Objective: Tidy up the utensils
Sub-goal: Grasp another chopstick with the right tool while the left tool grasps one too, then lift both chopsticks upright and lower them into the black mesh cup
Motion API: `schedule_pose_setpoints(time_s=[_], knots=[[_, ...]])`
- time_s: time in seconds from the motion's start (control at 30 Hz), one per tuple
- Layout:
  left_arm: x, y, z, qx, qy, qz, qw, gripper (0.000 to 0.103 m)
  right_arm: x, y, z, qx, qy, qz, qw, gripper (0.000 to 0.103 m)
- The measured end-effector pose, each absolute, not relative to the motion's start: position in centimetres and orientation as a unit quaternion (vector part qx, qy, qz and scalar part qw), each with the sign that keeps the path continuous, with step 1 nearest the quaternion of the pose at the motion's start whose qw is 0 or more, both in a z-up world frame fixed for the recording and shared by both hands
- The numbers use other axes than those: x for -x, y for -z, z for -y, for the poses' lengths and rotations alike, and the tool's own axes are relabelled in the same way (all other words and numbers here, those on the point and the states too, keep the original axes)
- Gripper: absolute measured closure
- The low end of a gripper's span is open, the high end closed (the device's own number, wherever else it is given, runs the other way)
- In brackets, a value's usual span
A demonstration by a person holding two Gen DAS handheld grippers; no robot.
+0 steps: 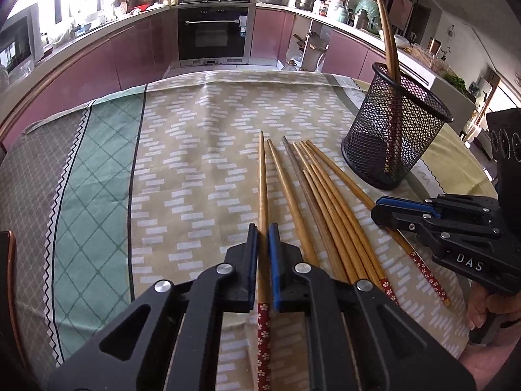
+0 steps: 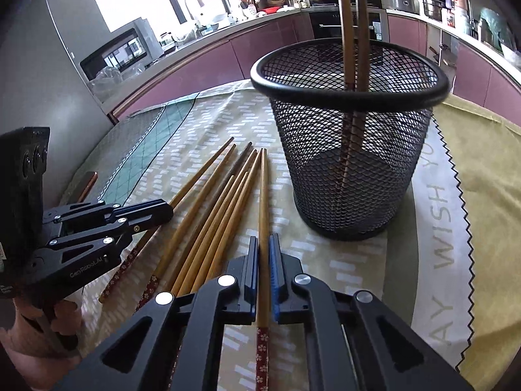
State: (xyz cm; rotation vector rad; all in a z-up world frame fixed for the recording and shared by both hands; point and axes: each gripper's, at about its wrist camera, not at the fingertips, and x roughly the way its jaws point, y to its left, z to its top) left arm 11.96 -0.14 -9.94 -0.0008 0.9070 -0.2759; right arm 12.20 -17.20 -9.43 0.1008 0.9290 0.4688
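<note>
Several wooden chopsticks with red flowered ends lie side by side on the tablecloth. My left gripper is shut on the leftmost chopstick, which still rests on the cloth. My right gripper is shut on the rightmost chopstick, nearest the holder. The black mesh holder stands upright just right of the row, with two chopsticks leaning inside it. Each view shows the other gripper from the side: the right gripper and the left gripper.
A patterned tablecloth covers the round table, with a yellow mat past the holder. Kitchen cabinets and an oven run behind the table's far edge. A hand grips the right tool's handle.
</note>
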Motion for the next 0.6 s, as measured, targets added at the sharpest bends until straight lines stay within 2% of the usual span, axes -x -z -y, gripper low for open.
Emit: schedule_pose_setpoints(time_s=[0.27, 0.6], knots=[[-10.0, 9.1, 0.5, 0.0, 0.168, -0.428, 0.888, 0.095, -10.9, 8.0, 17.1, -0.042, -0.265, -0.425, 0.865, 0.097], [-9.2, 10.2, 1.2, -0.019, 0.182, -0.441, 0.879, 0.095, -10.6, 8.5, 15.4, 0.003, -0.283, -0.442, 0.851, 0.097]])
